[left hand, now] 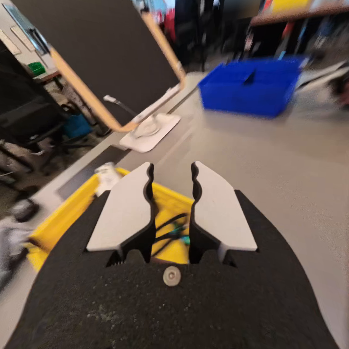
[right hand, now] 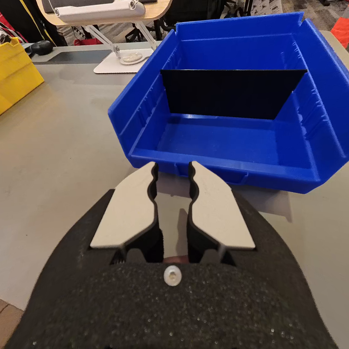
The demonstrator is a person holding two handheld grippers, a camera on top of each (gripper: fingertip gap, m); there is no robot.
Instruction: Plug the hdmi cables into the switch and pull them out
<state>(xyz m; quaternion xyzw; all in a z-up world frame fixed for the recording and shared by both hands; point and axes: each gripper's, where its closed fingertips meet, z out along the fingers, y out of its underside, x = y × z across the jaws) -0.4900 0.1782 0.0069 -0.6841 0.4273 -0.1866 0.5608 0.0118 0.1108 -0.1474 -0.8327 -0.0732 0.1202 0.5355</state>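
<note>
Surface: grey table (right hand: 56,151), office clutter behind, left view blurred.
Left gripper (left hand: 171,170): jaws apart, empty, above yellow bin (left hand: 62,217).
Right gripper (right hand: 171,168): jaws apart, empty, at near wall of blue bin (right hand: 311,85), whose near compartment has nothing in it.
Cables (left hand: 170,232): black, tangled in yellow bin, with green parts.
Switch: not seen.
Handling: probably light and floppy; only the plug is stiff.
Grip: judged best on the plug body, not the cord.

Left view blurred; hand-held gripper (left hand: 172,168) hides yellow bin's (left hand: 62,213) cables (left hand: 170,224).
</note>
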